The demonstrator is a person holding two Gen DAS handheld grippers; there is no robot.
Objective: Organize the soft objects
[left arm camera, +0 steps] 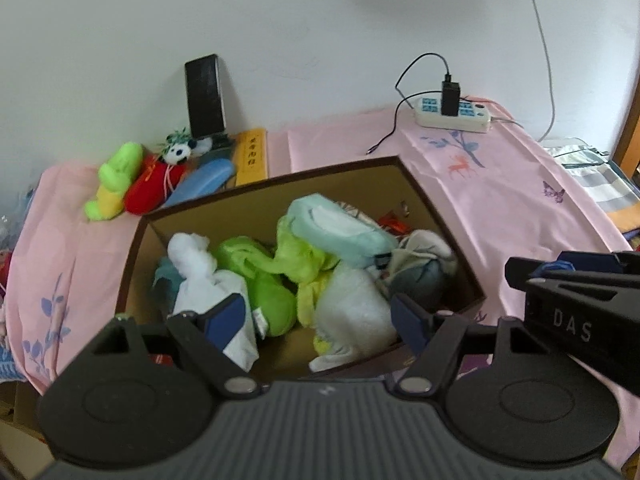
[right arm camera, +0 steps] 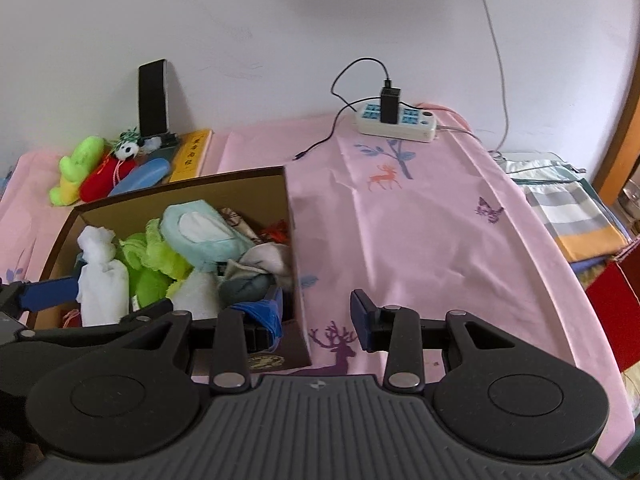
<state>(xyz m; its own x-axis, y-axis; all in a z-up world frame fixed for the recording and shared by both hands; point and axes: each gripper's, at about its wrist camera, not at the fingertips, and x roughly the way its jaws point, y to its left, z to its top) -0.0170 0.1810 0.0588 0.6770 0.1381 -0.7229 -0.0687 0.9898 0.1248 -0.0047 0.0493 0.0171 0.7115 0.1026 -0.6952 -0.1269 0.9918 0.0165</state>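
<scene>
Pink cloth (right arm camera: 420,240), printed with deer and butterflies, covers the surface under both tongs. Left gripper (left arm camera: 320,316): jaws stand wide, nothing between the blue pads (left arm camera: 226,318); it hangs above the near edge of the cardboard box (left arm camera: 344,170), pointing down into it. Inside the box, directly ahead of the left gripper, lie the soft objects: a white cloth bundle (left arm camera: 192,260) toward its left finger, a lime-green plush (left arm camera: 256,280) in the middle, a pale teal plush (left arm camera: 340,228) on top, a white towel (left arm camera: 352,308) and a grey-white bundle (left arm camera: 424,264) toward its right finger.

Right gripper (right arm camera: 318,320): jaws apart with no object between them. It hangs just right of the box, over the bare cloth; its left finger (right arm camera: 260,320) overlaps the box's near right corner in the view, and contact cannot be determined.

Beyond the box, to the far left of both tongs, a green-yellow plush (left arm camera: 116,180), a red plush (left arm camera: 150,186), a small panda toy (left arm camera: 180,152) and a blue case (left arm camera: 204,180) lie together outside the box. A phone (left arm camera: 205,96) leans upright against the wall behind them. A power strip (right arm camera: 396,120) with a black charger plugged in sits far ahead of the right gripper.
</scene>
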